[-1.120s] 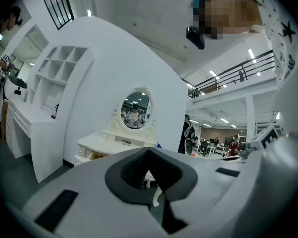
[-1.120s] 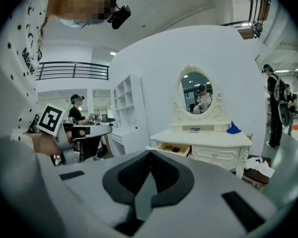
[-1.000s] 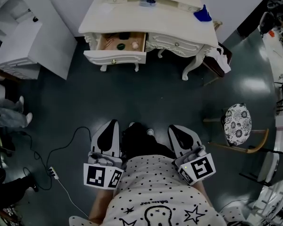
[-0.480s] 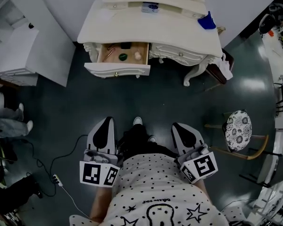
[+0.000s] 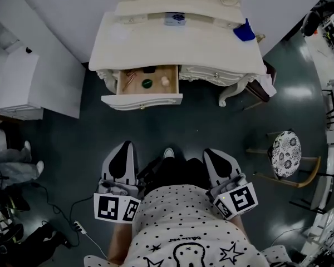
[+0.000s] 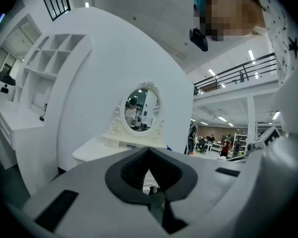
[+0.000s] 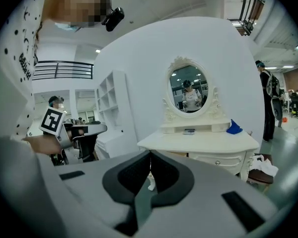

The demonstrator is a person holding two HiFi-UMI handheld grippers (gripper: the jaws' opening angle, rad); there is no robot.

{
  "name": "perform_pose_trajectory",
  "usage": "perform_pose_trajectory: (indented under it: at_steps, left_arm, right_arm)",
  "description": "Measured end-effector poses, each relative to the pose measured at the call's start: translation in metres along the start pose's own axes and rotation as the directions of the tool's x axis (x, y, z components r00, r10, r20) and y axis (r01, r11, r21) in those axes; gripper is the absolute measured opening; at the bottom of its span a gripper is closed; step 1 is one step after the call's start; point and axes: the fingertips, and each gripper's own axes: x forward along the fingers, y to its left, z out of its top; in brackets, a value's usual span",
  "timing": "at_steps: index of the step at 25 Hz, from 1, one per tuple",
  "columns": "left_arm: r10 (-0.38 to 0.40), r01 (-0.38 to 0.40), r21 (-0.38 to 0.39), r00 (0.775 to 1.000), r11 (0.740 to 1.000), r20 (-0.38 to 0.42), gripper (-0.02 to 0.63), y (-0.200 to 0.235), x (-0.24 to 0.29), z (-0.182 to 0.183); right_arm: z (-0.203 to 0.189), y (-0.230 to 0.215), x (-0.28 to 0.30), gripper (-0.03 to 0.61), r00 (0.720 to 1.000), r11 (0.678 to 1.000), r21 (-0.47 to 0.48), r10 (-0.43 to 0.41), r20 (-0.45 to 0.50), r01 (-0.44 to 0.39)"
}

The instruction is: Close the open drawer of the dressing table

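The white dressing table (image 5: 172, 38) stands at the top of the head view. Its left drawer (image 5: 142, 100) is pulled out, and small items lie in it, among them a green one (image 5: 147, 83). My left gripper (image 5: 125, 147) and right gripper (image 5: 212, 153) are held close to my body, well short of the drawer, both pointing toward the table. Both are shut with nothing between the jaws. The left gripper view shows the shut left gripper (image 6: 148, 153) below the table's oval mirror (image 6: 139, 110). In the right gripper view the right gripper (image 7: 150, 155) points at the table (image 7: 203, 142).
A stool with a patterned seat (image 5: 284, 153) stands at the right. A white shelf unit (image 5: 28, 79) is left of the table. A power strip and cable (image 5: 78, 227) lie on the dark floor at lower left. A blue cloth (image 5: 245, 31) sits on the tabletop.
The dressing table has come lower and larger in the head view as I walk toward it. Both grippers keep their place by my body and stay shut.
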Motion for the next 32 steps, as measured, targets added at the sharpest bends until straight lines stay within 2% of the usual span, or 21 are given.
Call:
perform_pose_trajectory:
  at_steps: [9,16,22,32]
  left_arm:
    - [0.026,-0.027,-0.03,0.999,0.999,-0.035,0.011,0.025,0.02,-0.007]
    - [0.07,-0.072,-0.037,0.996,0.997,-0.05,0.011,0.034,0.054,-0.006]
    - [0.16,-0.16,-0.034,0.987,0.987,-0.005,0.011,0.039,0.097,0.009]
    - [0.301,-0.3,-0.027,0.95,0.954,0.086,0.011,0.038,0.161,0.024]
  right_arm:
    - [0.003,-0.012,0.026,0.009,1.0,1.0,0.005,-0.008,-0.026,0.008]
    - [0.015,-0.045,0.061,0.009,0.999,0.999,0.002,0.034,-0.032,-0.034]
    - [0.04,-0.094,0.091,0.009,0.997,0.997,-0.018,0.076,-0.022,-0.077]
    - [0.076,-0.189,0.112,0.009,0.995,0.991,-0.084,0.1,-0.004,-0.1]
